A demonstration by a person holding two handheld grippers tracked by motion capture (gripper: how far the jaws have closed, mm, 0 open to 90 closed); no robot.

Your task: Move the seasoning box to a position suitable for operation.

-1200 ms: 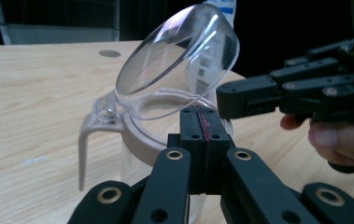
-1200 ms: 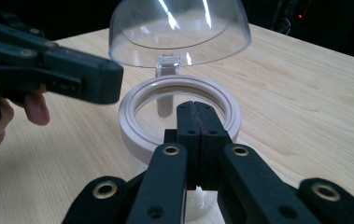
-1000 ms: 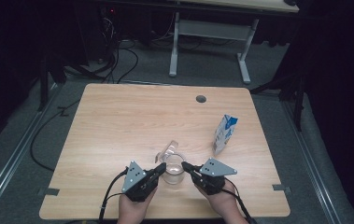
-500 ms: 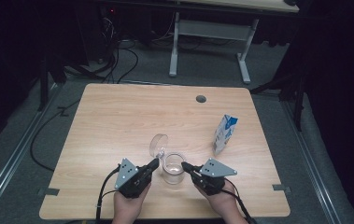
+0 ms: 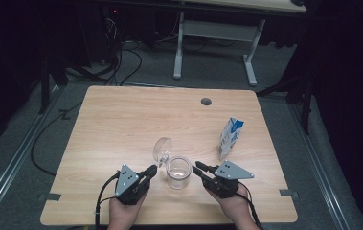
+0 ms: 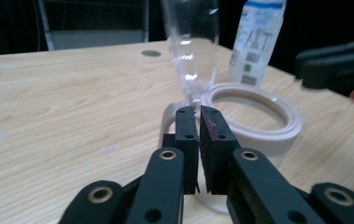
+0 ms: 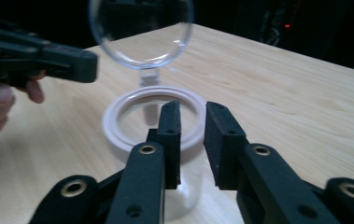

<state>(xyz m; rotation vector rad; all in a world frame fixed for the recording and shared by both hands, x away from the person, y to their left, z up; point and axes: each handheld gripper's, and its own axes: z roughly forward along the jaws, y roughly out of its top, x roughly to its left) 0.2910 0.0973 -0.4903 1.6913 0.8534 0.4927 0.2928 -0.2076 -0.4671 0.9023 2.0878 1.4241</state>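
A clear glass jar (image 5: pixel 178 172) with a white rim (image 6: pixel 254 116) stands near the table's front edge. Its hinged glass lid (image 5: pixel 162 149) is swung up and back to the left. My left gripper (image 5: pixel 153 168) sits just left of the jar. Its jaws have just been opening and stand a thin slit apart (image 6: pixel 199 109) with nothing between them, tips at the lid's hinge. My right gripper (image 5: pixel 197 167) is just right of the jar. Its jaws have also just been opening, and they stand apart (image 7: pixel 193 107) and empty, short of the rim (image 7: pixel 118 135).
A blue and white carton (image 5: pixel 230 138) stands upright behind and to the right of the jar. The wooden table (image 5: pixel 121 120) has a round cable hole (image 5: pixel 206 101) at the back. Cables trail from both grippers off the front edge.
The lid has swung from above the jar mouth further back to the left. My left gripper has shifted a little left. The right gripper has stayed in place.
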